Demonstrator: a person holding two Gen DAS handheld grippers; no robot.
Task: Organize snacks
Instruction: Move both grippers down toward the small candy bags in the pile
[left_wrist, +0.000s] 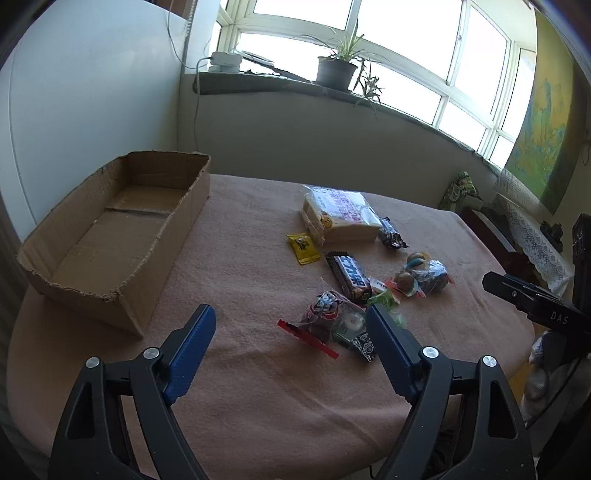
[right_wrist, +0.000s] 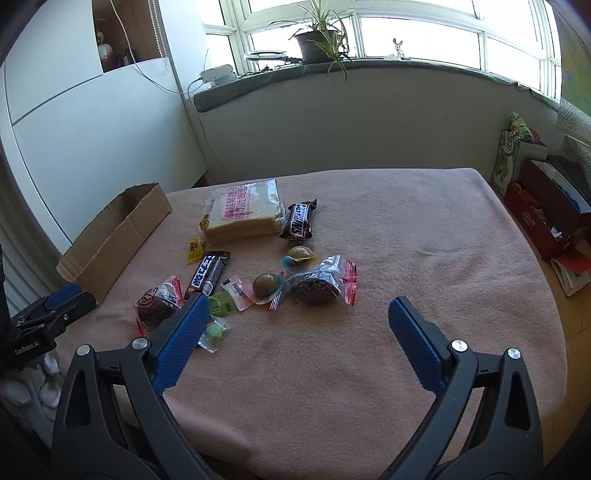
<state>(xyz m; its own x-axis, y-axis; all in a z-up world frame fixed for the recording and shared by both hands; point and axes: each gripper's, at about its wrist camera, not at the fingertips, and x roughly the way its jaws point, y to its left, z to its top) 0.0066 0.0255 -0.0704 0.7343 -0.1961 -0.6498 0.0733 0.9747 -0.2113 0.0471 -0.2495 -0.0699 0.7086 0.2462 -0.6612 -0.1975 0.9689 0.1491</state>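
An empty cardboard box (left_wrist: 177, 221) (right_wrist: 122, 221) stands at the left on the pink-covered table (left_wrist: 258, 387) (right_wrist: 406, 240). Loose snacks lie mid-table: a bread pack (left_wrist: 340, 214) (right_wrist: 243, 214), a Snickers (left_wrist: 391, 232) (right_wrist: 301, 221), a dark chocolate bar (left_wrist: 349, 275) (right_wrist: 208, 275), a yellow candy (left_wrist: 303, 248), a red-edged cake packet (left_wrist: 321, 317) (right_wrist: 157, 304), a clear-wrapped dark cake (right_wrist: 317, 282) and round candies (right_wrist: 266, 284). My left gripper (left_wrist: 288, 312) hangs open just short of the red-edged packet, holding nothing. My right gripper (right_wrist: 298, 301) is open above the cloth near the dark cake, also empty.
A window sill with a potted plant (left_wrist: 336, 70) (right_wrist: 317, 44) runs behind the table. Red boxes (right_wrist: 546, 210) sit off the table's right edge. Bare cloth spreads over the right half of the table and in front of the snacks.
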